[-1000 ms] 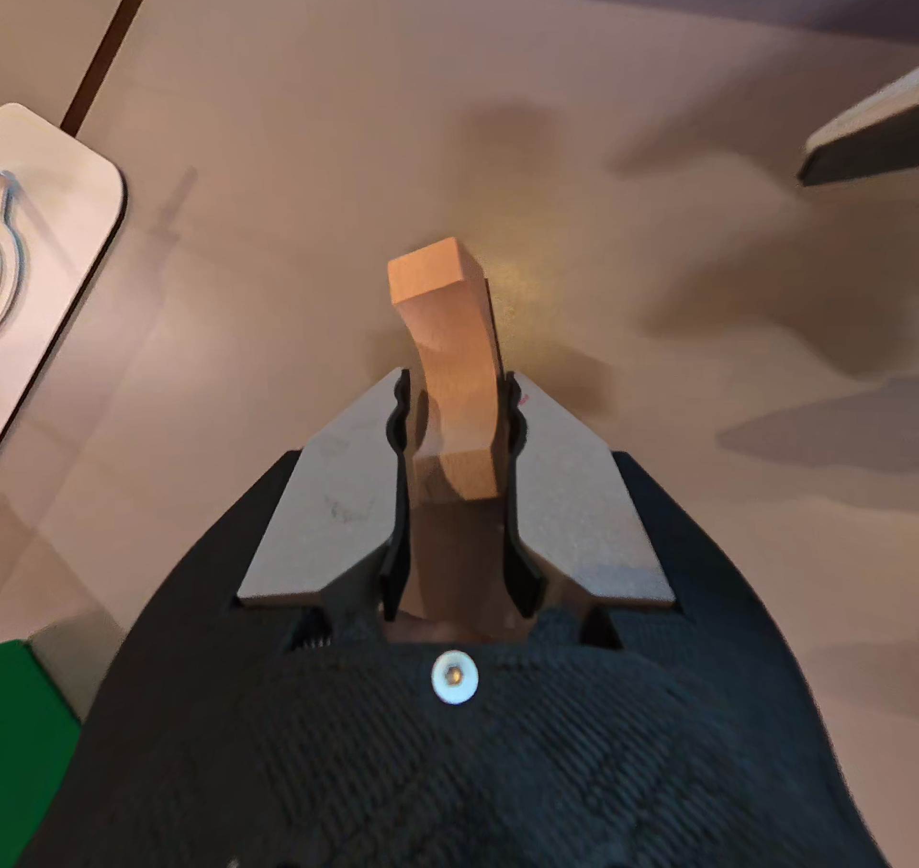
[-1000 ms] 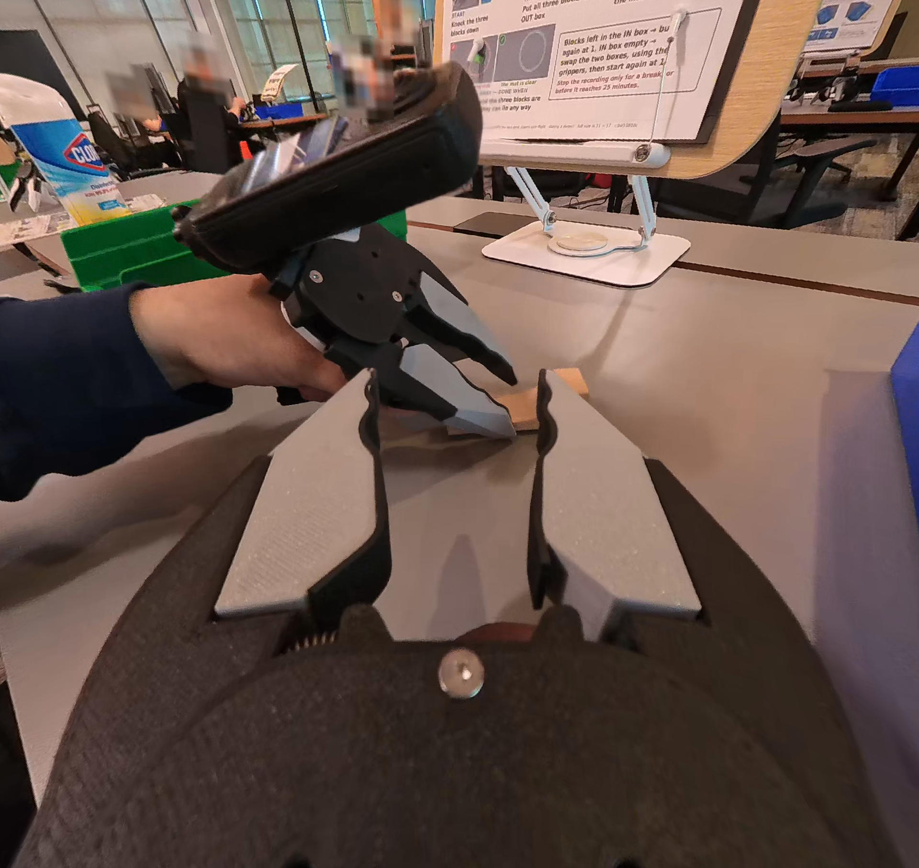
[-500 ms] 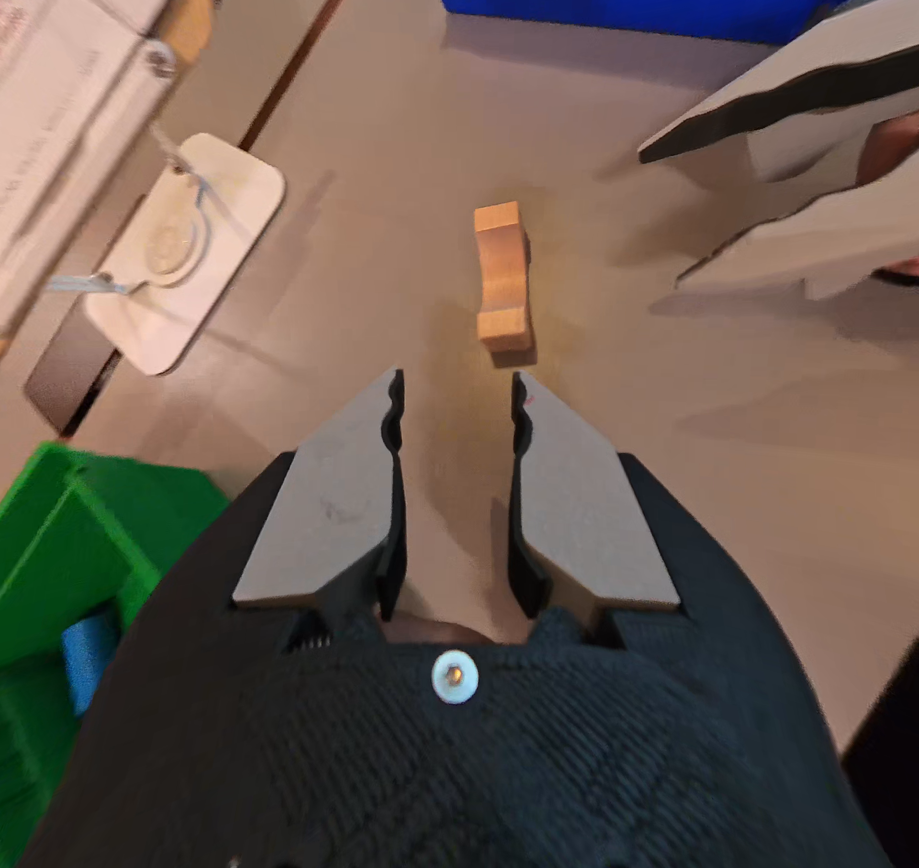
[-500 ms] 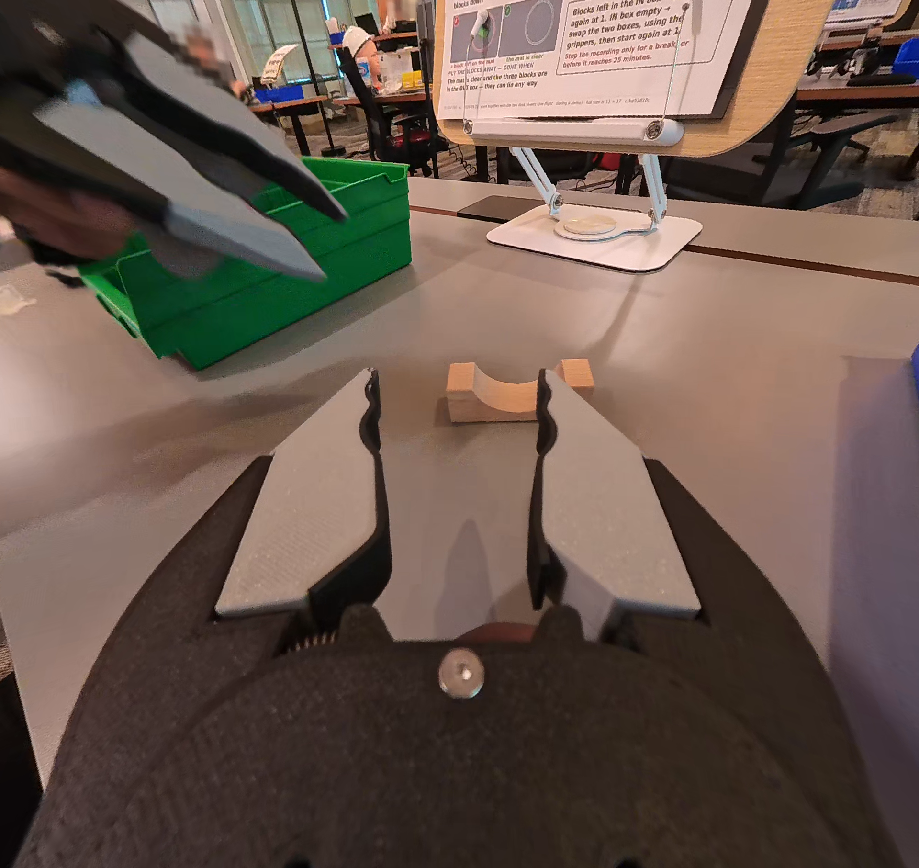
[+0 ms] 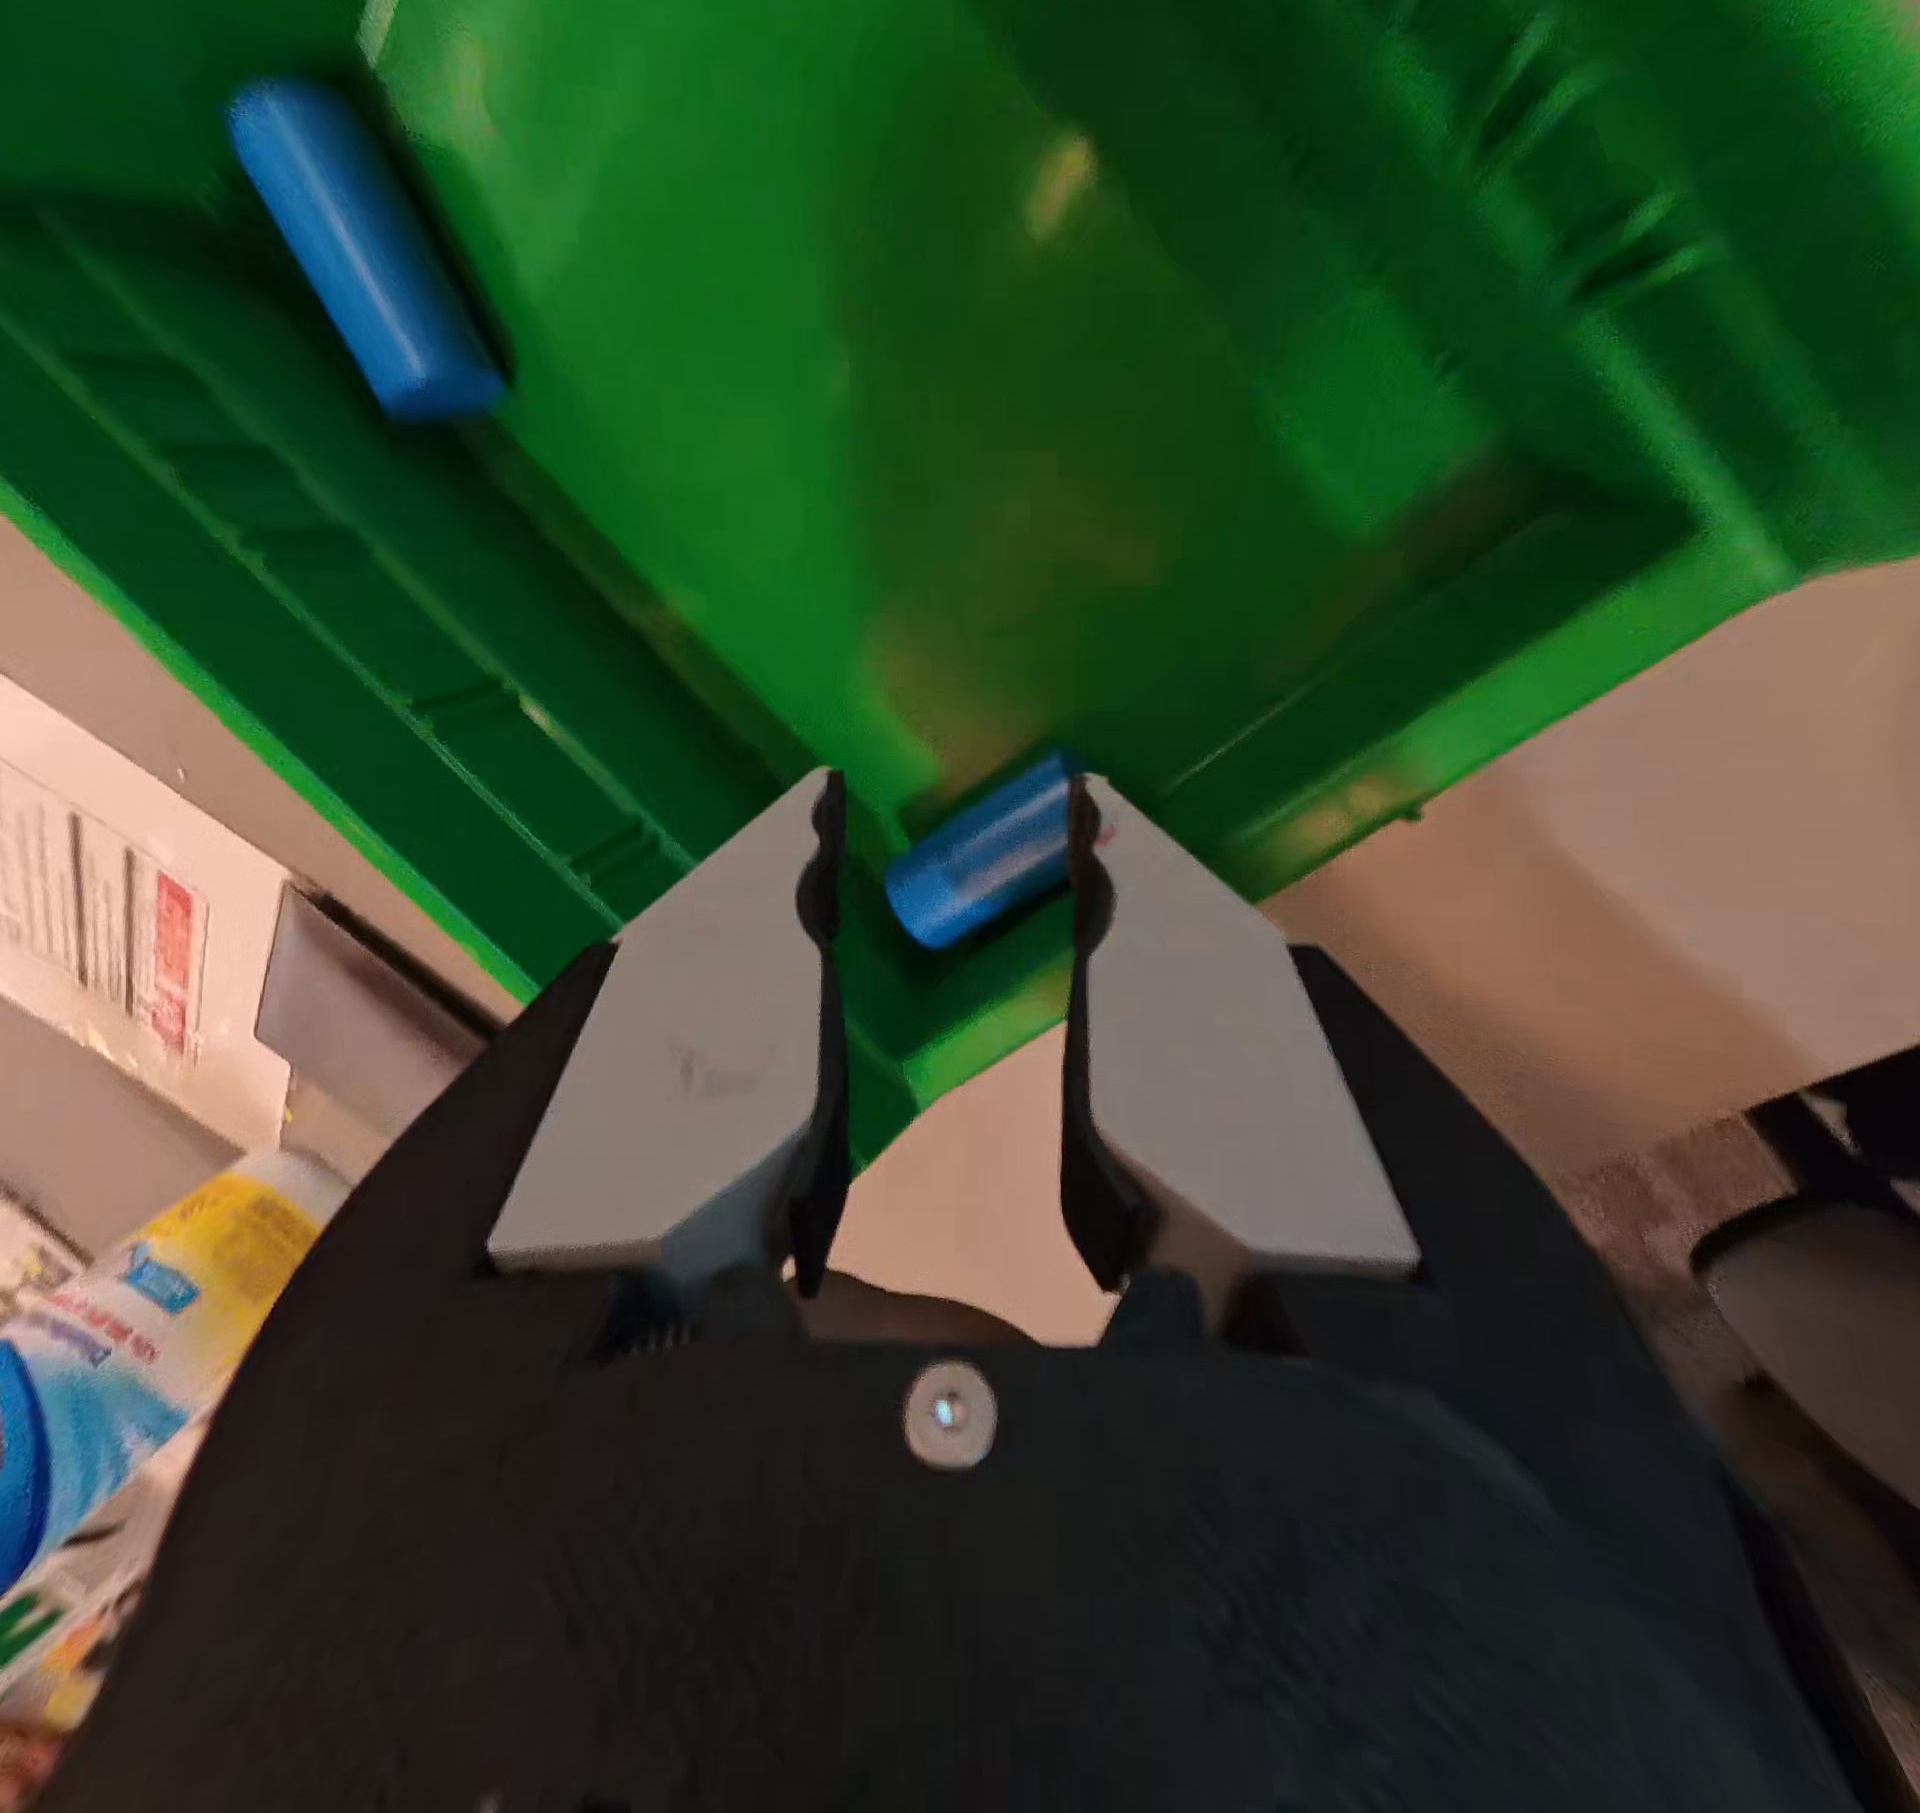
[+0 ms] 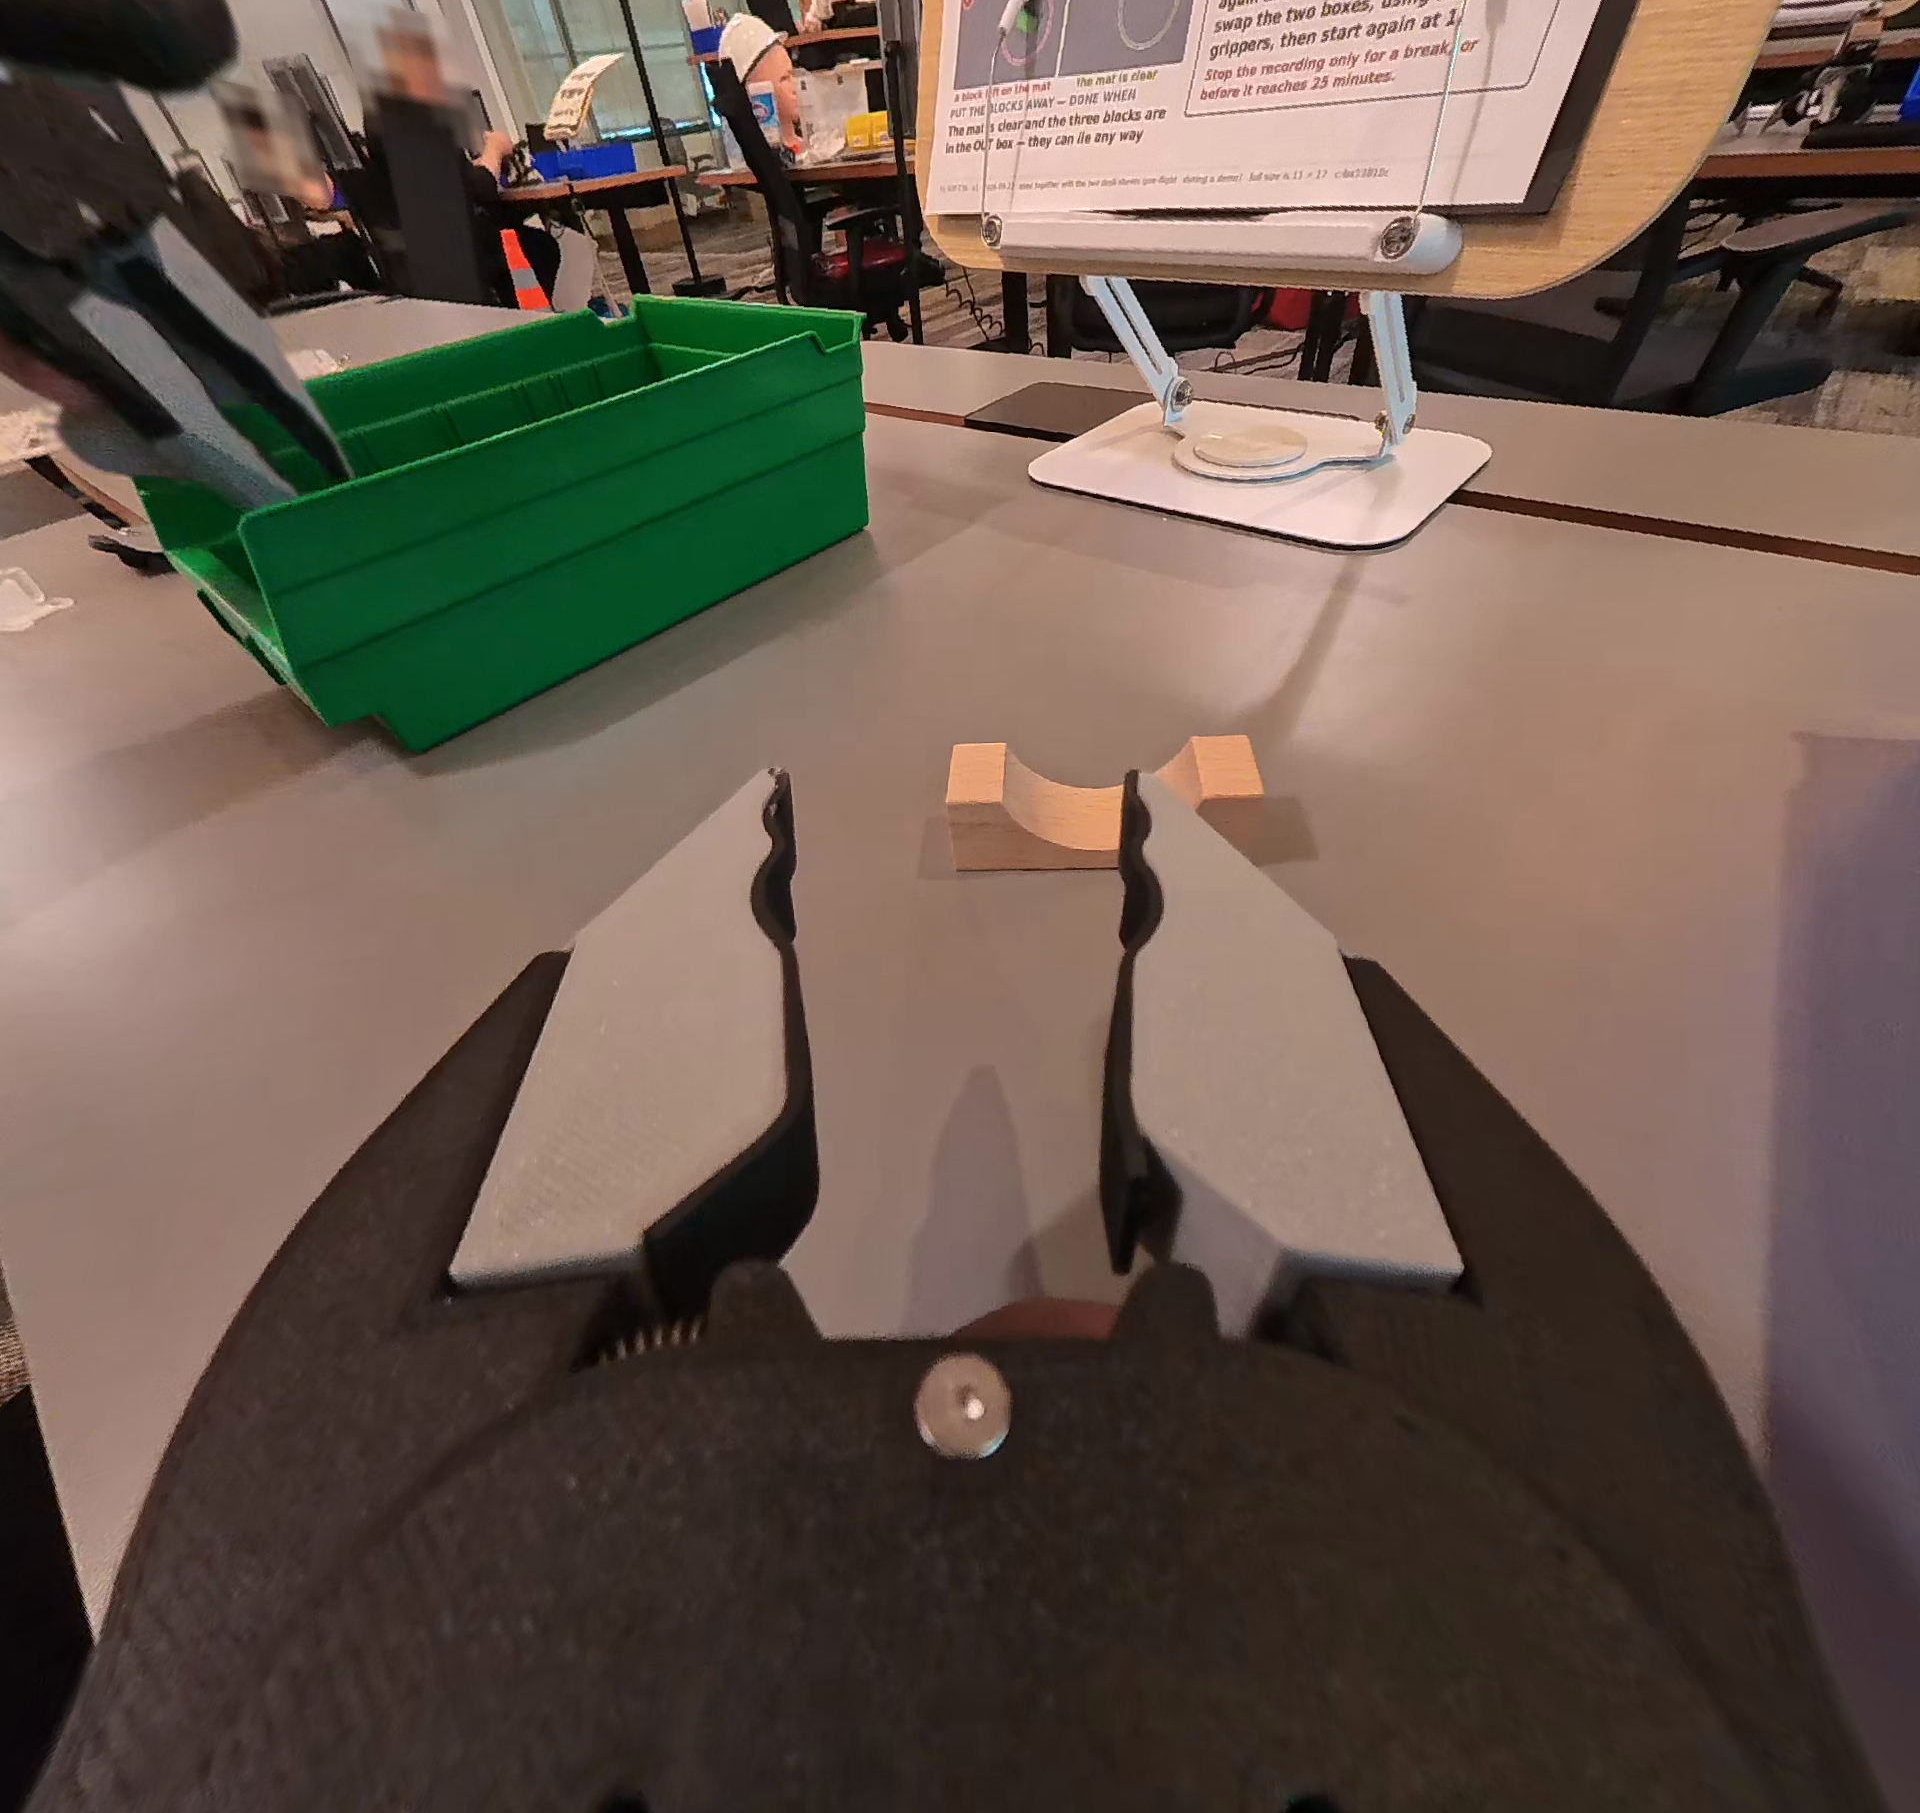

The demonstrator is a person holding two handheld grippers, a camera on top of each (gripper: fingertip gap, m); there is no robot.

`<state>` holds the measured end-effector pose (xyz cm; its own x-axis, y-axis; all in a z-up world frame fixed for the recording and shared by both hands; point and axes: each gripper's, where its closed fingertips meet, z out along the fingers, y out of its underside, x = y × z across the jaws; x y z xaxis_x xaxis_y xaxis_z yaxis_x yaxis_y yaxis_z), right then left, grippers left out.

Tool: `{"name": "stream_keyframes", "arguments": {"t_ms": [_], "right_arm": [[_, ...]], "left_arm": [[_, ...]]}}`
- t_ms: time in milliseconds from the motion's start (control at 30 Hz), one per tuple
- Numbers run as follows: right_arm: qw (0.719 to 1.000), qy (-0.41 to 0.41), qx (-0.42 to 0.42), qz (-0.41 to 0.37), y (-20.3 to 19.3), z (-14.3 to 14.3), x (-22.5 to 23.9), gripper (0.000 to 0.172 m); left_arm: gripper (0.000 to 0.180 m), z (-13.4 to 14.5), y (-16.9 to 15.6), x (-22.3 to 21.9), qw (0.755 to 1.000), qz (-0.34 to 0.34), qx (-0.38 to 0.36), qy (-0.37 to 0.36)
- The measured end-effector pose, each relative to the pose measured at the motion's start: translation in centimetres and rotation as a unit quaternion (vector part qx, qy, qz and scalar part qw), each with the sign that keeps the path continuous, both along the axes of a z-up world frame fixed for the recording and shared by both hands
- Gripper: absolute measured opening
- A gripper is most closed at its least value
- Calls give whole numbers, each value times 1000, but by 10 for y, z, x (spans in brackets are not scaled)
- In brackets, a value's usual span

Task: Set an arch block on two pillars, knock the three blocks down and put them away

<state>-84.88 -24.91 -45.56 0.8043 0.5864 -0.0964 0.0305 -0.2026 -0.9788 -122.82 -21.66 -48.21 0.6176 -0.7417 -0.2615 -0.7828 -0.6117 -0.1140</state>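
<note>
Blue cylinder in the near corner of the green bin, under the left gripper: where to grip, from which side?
Judging by pose: the blue cylinder lies on its side, tucked into the green bin's corner. Come from straight above with the left gripper, jaws across its round flanks at mid-length. Walls look too close for a side approach.

a white instruction sheet (image 6: pixel 1226 49) with printed lines and small diagrams is clipped to a wood-toned board on a white stand (image 6: pixel 1257 470) at the far side of the worktop (image 6: pixel 1507 724). a printed paper (image 5: pixel 99 896) and a labelled canister (image 5: pixel 125 1348) lie beside the green bin (image 5: pixel 935 309), perhaps too blurred to read.
</note>
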Motion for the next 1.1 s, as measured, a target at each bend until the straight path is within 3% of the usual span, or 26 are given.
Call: {"name": "stream_keyframes", "arguments": {"t_ms": [100,433,533,733,867,1100], "right_arm": [[1000,-1,0,-1,0,0,0,61],[1000,0,-5,0,1,-2,0,60],[1000,1,-5,-1,1,-2,1,60],[1000,3,-6,2,1,-2,0,60],[1000,-1,-7,3,1,-3,-1,60],[1000,-1,-11,5,0,-4,-2,60]], "left_arm": [[41,-18,-8,-11,999,-10,-41,31],[49,-37,-8,-45,977,-58,-122,167],[51,-51,-2,-40,975,-84,-119,168],[31,-56,16,-22,984,-112,-63,123],[30,-52,34,-20,990,-90,-6,108],[30,4,73,-7,982,10,186,4]]}}
